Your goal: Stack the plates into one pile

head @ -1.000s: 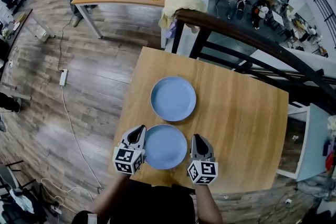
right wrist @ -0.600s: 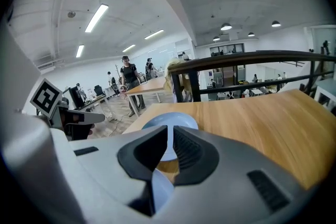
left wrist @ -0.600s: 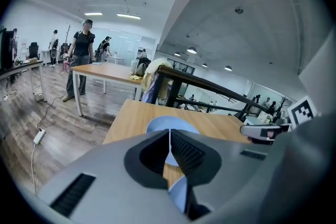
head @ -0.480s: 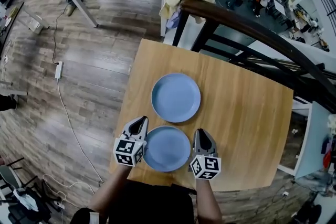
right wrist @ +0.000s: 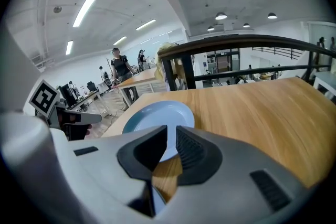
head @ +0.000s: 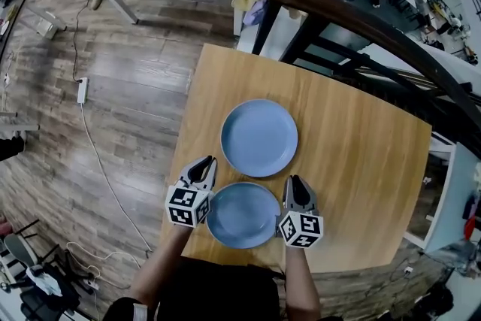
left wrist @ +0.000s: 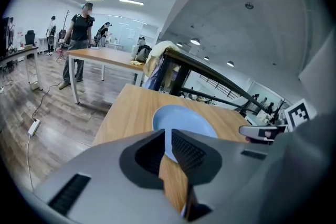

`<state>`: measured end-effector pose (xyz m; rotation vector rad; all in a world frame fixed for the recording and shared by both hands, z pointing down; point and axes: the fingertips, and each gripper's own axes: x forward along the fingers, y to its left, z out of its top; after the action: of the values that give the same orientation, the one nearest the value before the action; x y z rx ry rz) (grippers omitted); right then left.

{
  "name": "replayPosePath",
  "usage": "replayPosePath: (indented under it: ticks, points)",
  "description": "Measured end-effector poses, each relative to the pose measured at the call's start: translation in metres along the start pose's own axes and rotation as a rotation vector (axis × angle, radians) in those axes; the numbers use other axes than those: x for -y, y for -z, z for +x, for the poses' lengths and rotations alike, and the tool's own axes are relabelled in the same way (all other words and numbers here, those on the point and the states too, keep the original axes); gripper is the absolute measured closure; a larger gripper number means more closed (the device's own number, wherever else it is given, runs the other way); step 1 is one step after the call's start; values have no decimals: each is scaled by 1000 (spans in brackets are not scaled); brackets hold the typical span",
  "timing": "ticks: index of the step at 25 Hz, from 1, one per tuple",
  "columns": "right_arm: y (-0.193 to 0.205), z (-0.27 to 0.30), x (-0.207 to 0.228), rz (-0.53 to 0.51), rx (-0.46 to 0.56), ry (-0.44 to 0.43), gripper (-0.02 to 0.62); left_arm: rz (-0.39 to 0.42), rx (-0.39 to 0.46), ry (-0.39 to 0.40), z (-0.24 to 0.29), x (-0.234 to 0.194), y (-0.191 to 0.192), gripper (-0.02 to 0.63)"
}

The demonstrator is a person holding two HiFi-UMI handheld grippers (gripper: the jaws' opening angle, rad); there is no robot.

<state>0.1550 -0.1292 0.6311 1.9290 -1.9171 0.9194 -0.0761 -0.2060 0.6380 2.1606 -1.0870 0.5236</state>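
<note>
Tabletop (head: 361, 154): square, light wood, carrying two blue plates and nothing else.
Far plate (head: 259, 137): lies flat near the middle of the tabletop, bare.
Near plate (head: 243, 215): lies flat close to the person's edge of the tabletop, just beside the far plate. The two are side by side, not stacked.
Left tongs (head: 204, 163): at the near plate's left rim, pointing forward and down toward the far plate. Its own view shows the jaws clenched to a thin slit with nothing between them, and the far plate straight ahead.
Right tongs (head: 297, 183): at the near plate's right rim, mirroring the left. The jaws are likewise drawn together to a narrow slit and empty.
Contact: whether either pair of tongs touches the near plate's rim cannot be told.
Railing (head: 361, 34): dark rail running along the far side of the tabletop.
</note>
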Motion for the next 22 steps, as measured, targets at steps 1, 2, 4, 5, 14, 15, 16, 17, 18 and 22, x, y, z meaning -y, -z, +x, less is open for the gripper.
replayPosePath:
  ticks: [1,2,4,5,14,15,16,17,18,22]
  points:
    - [3,5,2,4,-6,4,543,-5,-9,4,4,-2,2,572]
    - [5,10,5,7,-13,8,543,-11,-17,8,9,-4,4,566]
    - [11,20,11,9,-29,15,543,-17,-30,12,17,-8,7,534]
    - [14,24,13,9,-38,18,541,-19,-36,14,20,-9,9,523]
    - [23,58,34,20,-101,38,494,-43,-81,6,55,-21,19,499]
    - [24,62,37,21,-105,40,494,-45,-85,4,59,-22,20,495]
    - [25,66,39,22,-110,42,494,-48,-88,3,62,-24,21,491]
    - [25,69,41,24,-114,43,494,-52,-89,1,65,-25,21,489]
    - [25,72,42,27,-117,43,494,-56,-89,-2,67,-27,21,486]
    - [25,82,46,35,-131,45,494,-72,-88,-9,72,-33,20,483]
